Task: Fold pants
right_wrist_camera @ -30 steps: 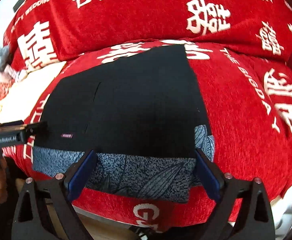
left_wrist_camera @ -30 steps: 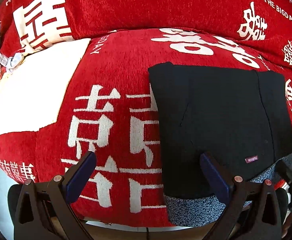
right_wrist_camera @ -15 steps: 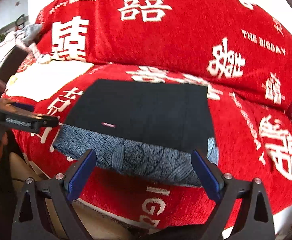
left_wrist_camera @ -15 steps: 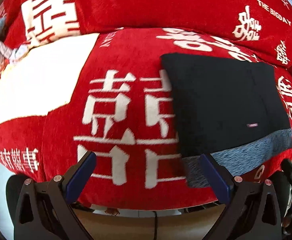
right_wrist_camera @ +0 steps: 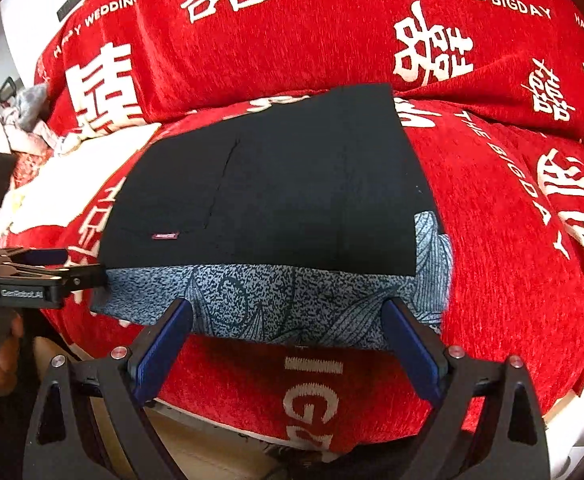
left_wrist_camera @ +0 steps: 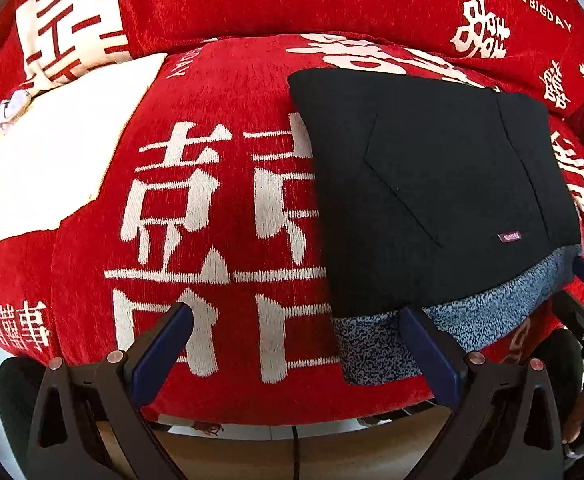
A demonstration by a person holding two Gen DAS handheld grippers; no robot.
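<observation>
The black pants [left_wrist_camera: 432, 184] [right_wrist_camera: 276, 192] lie folded flat on the red sofa seat, with a blue-grey patterned layer [left_wrist_camera: 472, 320] [right_wrist_camera: 292, 304] showing along their near edge. A small red label [right_wrist_camera: 165, 236] sits on the top layer. My left gripper [left_wrist_camera: 292, 344] is open in front of the pants' near-left corner, holding nothing. My right gripper [right_wrist_camera: 288, 336] is open just short of the patterned edge, also holding nothing. The left gripper [right_wrist_camera: 48, 264] shows from the side in the right wrist view, beside the pants' left corner.
A red sofa cover [left_wrist_camera: 212, 200] [right_wrist_camera: 512, 240] with white characters spans seat and backrest. A white cushion area [left_wrist_camera: 44, 152] lies to the left, with crumpled clothes [right_wrist_camera: 24, 120] beyond it. A hand [right_wrist_camera: 4, 352] holds the left tool. The sofa's front edge drops off just below both grippers.
Both grippers have drawn back toward the sofa's front edge then eased forward again. The pants have stayed flat and unmoved, and both grippers stayed open.
</observation>
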